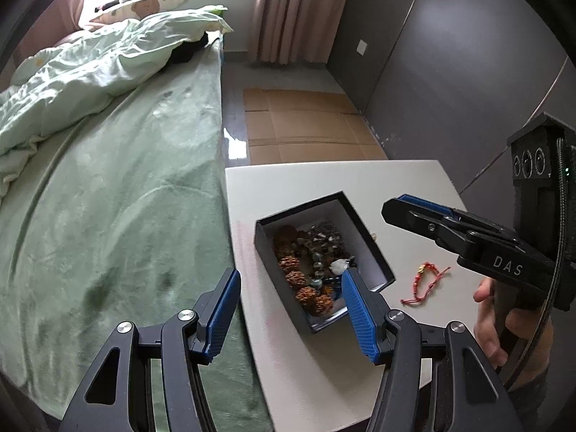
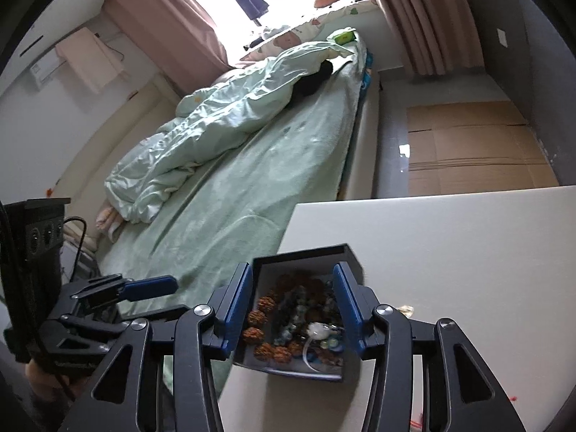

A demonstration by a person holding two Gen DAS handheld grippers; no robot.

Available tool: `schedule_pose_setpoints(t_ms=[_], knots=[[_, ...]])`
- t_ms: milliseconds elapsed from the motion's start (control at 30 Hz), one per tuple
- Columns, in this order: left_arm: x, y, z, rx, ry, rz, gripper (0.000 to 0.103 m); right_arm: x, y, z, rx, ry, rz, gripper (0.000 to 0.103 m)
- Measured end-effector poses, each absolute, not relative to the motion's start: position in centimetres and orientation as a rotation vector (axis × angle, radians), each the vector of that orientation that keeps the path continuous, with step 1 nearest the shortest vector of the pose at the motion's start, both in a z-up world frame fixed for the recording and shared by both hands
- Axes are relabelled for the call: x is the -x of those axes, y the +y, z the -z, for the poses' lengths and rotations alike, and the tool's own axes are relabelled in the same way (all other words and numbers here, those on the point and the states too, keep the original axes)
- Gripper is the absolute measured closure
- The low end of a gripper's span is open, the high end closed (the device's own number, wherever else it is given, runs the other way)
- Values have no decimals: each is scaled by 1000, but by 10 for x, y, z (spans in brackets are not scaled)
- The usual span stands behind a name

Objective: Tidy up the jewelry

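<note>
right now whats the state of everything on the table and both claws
black box: open, no lid, full of beaded jewelry
red bracelet: loose on the table, outside the box
left claw: open, empty
right claw: open, empty, over the box

a box point(image 1: 360, 230) sits on the table point(image 1: 414, 180), toward the table's edge by the bed point(image 1: 144, 180), with a heap of beads point(image 1: 309, 266) lying inside it. to the right of the box, apart from it, a cord bracelet point(image 1: 426, 280) lies on the tabletop. a quilt point(image 1: 90, 75) is bunched on the bed's far half. beyond the table, flattened cardboard point(image 1: 306, 122) lies on the floor between bed and wall.
</note>
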State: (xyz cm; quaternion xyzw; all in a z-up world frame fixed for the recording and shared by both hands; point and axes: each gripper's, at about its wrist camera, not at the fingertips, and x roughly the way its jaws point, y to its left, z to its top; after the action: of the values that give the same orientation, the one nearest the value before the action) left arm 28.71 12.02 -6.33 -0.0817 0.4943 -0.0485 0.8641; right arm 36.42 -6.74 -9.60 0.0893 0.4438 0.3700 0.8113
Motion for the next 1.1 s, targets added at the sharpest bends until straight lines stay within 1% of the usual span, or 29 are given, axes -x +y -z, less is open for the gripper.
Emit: schedule_pose_setpoints(t_ms=[167, 267, 500, 800, 1100], knots=[[-280, 107, 62, 200, 1011, 115, 43, -363, -87, 94, -200, 952, -778, 55], [-278, 93, 61, 208, 1001, 133, 43, -364, -103, 95, -207, 964, -755, 53], [-281, 57, 61, 215, 988, 189, 43, -363, -140, 93, -190, 974, -690, 52], [-306, 8, 66, 111, 1028, 264, 43, -361, -192, 107, -214, 1050, -592, 52], [-325, -26, 87, 113, 1087, 302, 43, -362, -236, 118, -243, 1083, -523, 52]])
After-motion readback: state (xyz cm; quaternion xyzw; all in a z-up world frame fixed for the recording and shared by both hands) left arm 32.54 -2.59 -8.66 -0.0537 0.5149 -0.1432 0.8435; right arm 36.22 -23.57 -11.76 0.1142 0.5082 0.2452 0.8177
